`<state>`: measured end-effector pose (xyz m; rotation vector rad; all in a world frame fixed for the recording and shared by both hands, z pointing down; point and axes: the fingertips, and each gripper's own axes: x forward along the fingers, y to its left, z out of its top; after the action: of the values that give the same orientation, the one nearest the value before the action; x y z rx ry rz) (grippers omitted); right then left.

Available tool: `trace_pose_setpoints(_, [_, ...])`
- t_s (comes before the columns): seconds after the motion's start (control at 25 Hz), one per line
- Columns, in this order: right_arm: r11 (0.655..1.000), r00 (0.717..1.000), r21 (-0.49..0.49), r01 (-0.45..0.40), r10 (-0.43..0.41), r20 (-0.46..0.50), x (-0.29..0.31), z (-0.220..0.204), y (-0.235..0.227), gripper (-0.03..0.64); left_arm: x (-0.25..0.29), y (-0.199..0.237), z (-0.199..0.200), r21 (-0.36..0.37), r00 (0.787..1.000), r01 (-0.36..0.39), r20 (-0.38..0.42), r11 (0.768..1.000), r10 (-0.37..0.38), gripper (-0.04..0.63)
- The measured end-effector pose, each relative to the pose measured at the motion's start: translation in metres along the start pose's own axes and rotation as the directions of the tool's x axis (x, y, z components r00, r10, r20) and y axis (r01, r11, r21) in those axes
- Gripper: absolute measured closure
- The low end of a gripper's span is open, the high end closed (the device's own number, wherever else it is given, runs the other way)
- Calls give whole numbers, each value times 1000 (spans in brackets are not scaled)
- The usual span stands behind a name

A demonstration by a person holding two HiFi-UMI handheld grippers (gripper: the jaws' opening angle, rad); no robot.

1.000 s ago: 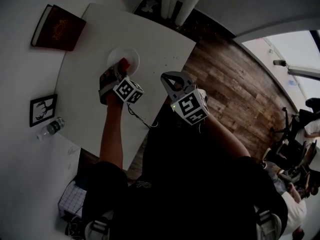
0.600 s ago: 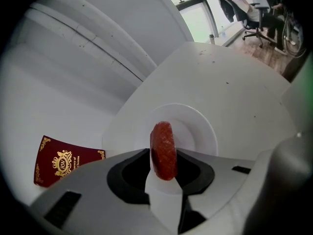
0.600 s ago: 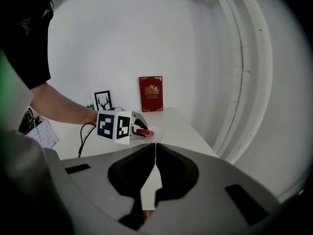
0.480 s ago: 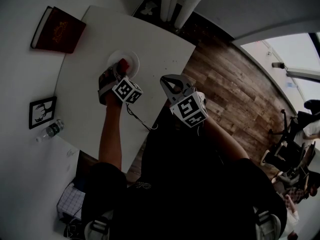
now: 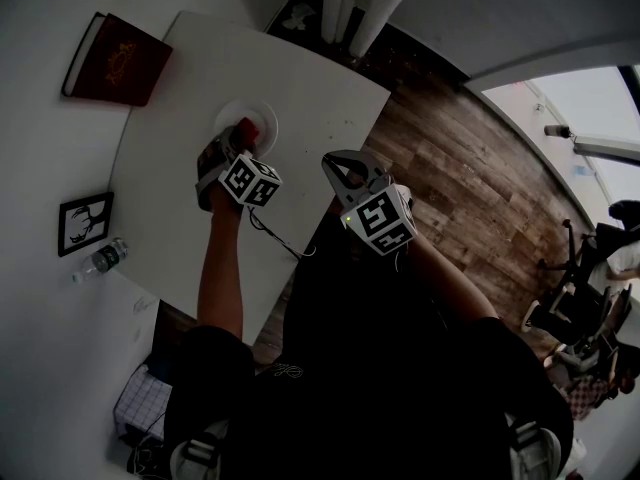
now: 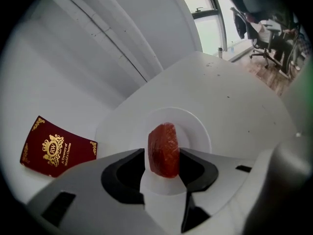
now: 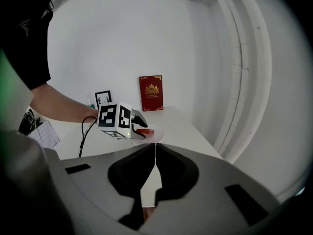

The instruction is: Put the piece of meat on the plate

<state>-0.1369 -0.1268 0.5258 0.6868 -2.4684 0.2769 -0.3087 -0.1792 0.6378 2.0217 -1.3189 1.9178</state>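
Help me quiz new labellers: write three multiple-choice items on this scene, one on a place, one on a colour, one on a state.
1. Where is the meat? A. on the floor B. over the plate C. on a chair
2. What colour is the book? A. blue B. dark red C. green
3. How do the right gripper's jaws stand? A. together B. wide apart C. clamped on the meat
B: it is between the left gripper's opening jaws, over the plate.
B: its cover shows dark red.
A: they meet with nothing between.
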Motion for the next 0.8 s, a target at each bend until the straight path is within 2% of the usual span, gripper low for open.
trace_pose_setpoints(0.12, [1000, 1000, 1, 1, -1, -5, -2, -2, 1, 594, -4, 2, 0, -38, 1000, 5, 8, 999, -5, 403])
trace_pose_setpoints(0.36, [1000, 1000, 7, 4, -4, 14, -2, -1, 1, 594, -5, 1, 0, -46, 1000, 12, 8, 999, -12, 403])
trace_pose_setpoints(0.56, [1000, 1000, 4, 19, -19, -10, -7, -6, -5, 594, -7, 2, 1, -62, 1000, 22, 11, 998, -21, 400])
trace_pose_setpoints(0.8, [1000, 1000, 9, 23, -23, -4, -7, -7, -6, 594, -9, -2, 4, -132, 996, 81, 47, 988, -75, 399])
